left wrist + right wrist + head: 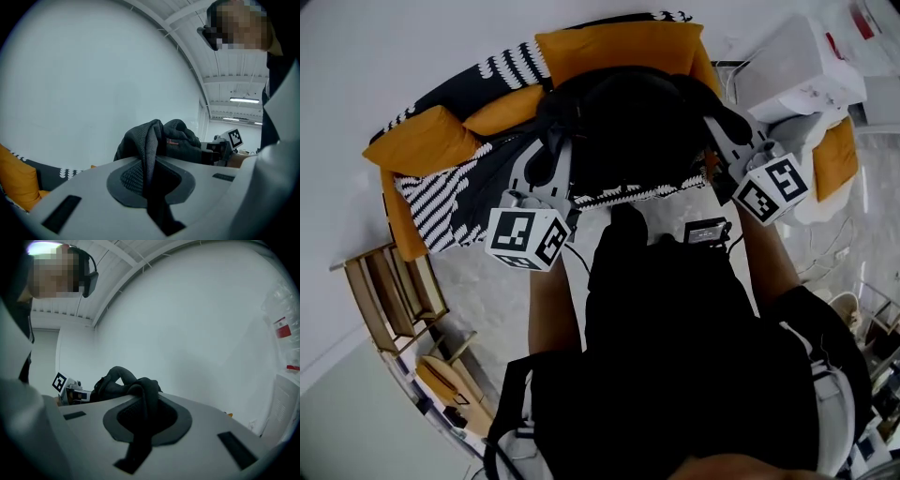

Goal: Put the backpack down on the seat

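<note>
In the head view a black backpack (628,131) hangs between my two grippers over an orange sofa (614,42) draped with a black-and-white striped blanket (441,202). My left gripper (551,150) is shut on a mesh backpack strap (149,150) at the bag's left side. At the bag's right side, my right gripper (720,131) is shut on another dark strap (143,408). Whether the backpack's underside touches the seat is hidden by the bag itself. Each gripper view looks up at a white wall, with the other gripper's marker cube beyond the bunched fabric.
An orange cushion (422,141) lies on the sofa's left end. White boxes (806,56) and another orange cushion (836,155) stand to the right. A wooden rack (389,295) sits on the floor at the left. The person's dark torso fills the lower head view.
</note>
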Demonstrator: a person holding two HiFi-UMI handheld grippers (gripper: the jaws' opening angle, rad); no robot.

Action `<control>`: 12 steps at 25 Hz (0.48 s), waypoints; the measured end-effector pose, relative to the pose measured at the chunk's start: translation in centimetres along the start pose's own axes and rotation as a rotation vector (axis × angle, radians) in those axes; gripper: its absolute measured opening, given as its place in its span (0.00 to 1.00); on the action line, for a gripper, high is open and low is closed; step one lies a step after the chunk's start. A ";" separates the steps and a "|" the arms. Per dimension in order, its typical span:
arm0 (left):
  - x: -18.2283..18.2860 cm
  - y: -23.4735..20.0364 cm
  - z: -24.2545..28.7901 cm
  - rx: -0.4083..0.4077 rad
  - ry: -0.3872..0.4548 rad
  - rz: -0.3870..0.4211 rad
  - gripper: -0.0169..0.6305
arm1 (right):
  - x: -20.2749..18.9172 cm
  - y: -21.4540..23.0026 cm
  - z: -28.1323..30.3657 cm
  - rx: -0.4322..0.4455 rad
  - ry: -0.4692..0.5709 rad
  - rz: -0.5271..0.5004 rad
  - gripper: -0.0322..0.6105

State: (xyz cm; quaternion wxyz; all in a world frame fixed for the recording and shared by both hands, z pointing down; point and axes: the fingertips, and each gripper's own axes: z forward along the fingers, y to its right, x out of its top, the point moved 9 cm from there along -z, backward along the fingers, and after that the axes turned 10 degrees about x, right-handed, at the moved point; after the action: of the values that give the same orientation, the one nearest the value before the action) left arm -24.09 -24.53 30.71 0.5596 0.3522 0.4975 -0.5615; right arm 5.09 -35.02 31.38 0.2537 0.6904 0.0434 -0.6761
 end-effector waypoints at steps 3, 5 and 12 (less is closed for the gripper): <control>-0.1 -2.1 1.6 -0.013 -0.023 -0.001 0.08 | -0.5 0.8 2.1 -0.009 -0.012 0.005 0.12; -0.3 -3.0 2.1 -0.019 -0.037 0.006 0.08 | -1.0 1.1 2.8 -0.012 -0.017 0.014 0.12; -1.8 -5.4 4.1 -0.055 -0.101 0.014 0.08 | -3.0 2.3 4.7 -0.013 -0.048 0.036 0.12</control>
State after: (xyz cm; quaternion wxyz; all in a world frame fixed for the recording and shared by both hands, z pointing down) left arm -28.45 -28.61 34.42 0.5974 0.3115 0.4814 -0.5607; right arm 1.46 -38.06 35.13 0.2713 0.6730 0.0292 -0.6874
